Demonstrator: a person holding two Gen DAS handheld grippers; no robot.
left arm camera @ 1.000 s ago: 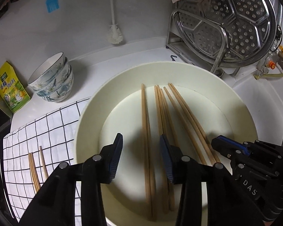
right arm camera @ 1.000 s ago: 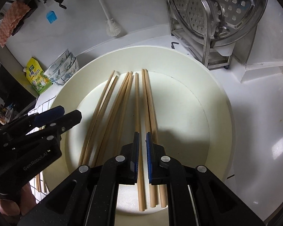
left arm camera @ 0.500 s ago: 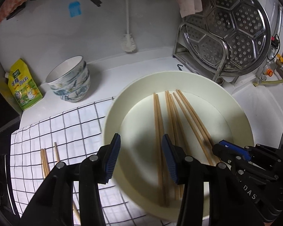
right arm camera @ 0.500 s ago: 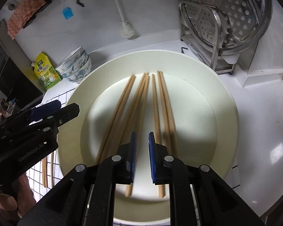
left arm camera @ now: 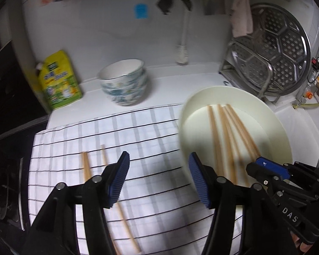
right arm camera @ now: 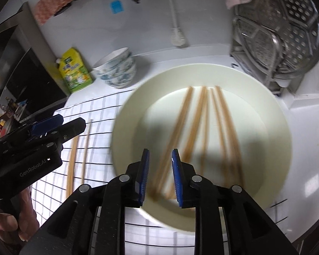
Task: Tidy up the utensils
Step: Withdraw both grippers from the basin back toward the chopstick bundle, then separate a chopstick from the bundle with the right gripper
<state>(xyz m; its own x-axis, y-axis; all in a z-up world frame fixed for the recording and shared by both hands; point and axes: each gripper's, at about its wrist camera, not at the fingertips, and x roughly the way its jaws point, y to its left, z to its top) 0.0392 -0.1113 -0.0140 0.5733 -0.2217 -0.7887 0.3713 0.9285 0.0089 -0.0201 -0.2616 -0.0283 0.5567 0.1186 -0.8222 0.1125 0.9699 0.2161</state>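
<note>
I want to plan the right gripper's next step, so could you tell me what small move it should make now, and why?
Probably lower the right gripper onto one of the chopsticks in the basin and close. Its jaws have just been opening and pinch nothing; several sticks lie in the basin, while only a few lie on the cloth.

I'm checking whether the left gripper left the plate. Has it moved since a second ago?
Yes. The left gripper has shifted left off the plate and now hangs over the checked cloth, jaws just opening, empty.
</note>
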